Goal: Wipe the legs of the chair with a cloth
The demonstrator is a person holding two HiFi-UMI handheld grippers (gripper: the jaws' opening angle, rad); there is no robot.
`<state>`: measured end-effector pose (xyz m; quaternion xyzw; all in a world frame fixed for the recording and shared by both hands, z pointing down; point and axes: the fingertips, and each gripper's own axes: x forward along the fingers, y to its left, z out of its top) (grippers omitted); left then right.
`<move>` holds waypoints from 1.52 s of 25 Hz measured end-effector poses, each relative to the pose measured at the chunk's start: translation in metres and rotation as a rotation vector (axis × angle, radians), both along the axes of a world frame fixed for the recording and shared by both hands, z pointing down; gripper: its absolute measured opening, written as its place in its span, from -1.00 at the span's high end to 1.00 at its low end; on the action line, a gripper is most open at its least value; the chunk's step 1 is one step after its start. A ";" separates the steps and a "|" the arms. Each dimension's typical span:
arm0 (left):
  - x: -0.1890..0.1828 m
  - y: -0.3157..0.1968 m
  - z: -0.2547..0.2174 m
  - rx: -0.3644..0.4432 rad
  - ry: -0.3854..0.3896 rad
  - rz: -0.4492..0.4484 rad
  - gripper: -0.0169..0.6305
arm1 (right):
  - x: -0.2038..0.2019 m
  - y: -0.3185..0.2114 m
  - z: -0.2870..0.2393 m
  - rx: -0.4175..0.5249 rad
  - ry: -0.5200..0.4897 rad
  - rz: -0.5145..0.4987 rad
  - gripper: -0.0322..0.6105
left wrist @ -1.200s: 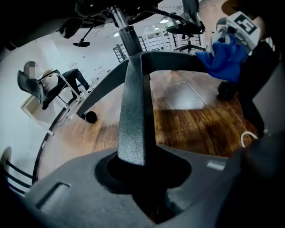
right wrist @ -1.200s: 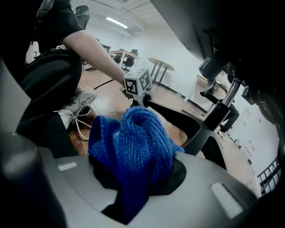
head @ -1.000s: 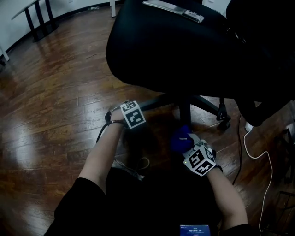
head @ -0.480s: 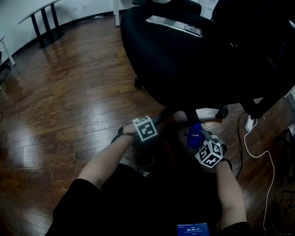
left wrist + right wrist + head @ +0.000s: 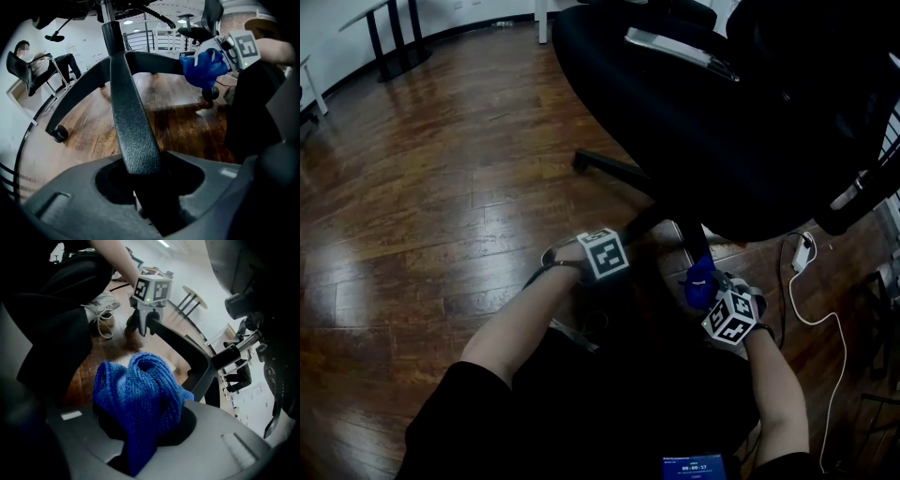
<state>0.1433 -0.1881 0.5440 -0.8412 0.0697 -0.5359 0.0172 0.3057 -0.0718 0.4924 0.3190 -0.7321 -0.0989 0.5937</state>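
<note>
Left gripper view looks along the left gripper (image 5: 152, 192): a rough black chair leg (image 5: 129, 117) runs straight between its jaws. These jaws have just been opening, and now they sit against both sides of the leg and hold it. In the right gripper view, the jaws of the right gripper (image 5: 140, 441) are clamped on a blue cloth (image 5: 138, 394), which stands bunched up in front of them. The cloth is low under the chair, at a second leg (image 5: 157, 63) that goes out from the same hub (image 5: 117, 56); I cannot tell if it touches this leg. A third leg (image 5: 77, 98) ends in a caster (image 5: 59, 135) on the wooden floor (image 5: 441, 187). Farther up, the black seat (image 5: 694, 103) hangs over both grippers, and a white cable (image 5: 825, 328) lies on the floor to the right.
</note>
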 end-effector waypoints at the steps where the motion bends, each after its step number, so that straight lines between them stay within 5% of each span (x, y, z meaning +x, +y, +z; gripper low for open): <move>1: -0.001 0.001 0.000 -0.021 0.003 0.004 0.42 | 0.001 0.007 0.003 -0.010 0.023 -0.027 0.66; 5: -0.012 0.010 0.003 -0.108 -0.062 0.012 0.41 | 0.002 0.005 0.007 -0.013 0.098 -0.059 0.67; 18: -0.003 0.013 0.002 -0.130 -0.064 0.047 0.41 | -0.017 -0.160 -0.033 0.178 0.250 0.035 0.67; 23: 0.001 0.010 0.004 -0.125 -0.053 0.046 0.42 | -0.011 -0.130 -0.022 0.162 0.306 0.019 0.66; 32: -0.008 0.005 0.017 -0.091 -0.115 0.035 0.42 | 0.012 0.035 0.023 -0.113 0.333 -0.084 0.66; 38: -0.005 0.008 0.010 -0.106 -0.102 0.026 0.42 | 0.017 0.032 0.025 -0.117 0.356 -0.088 0.66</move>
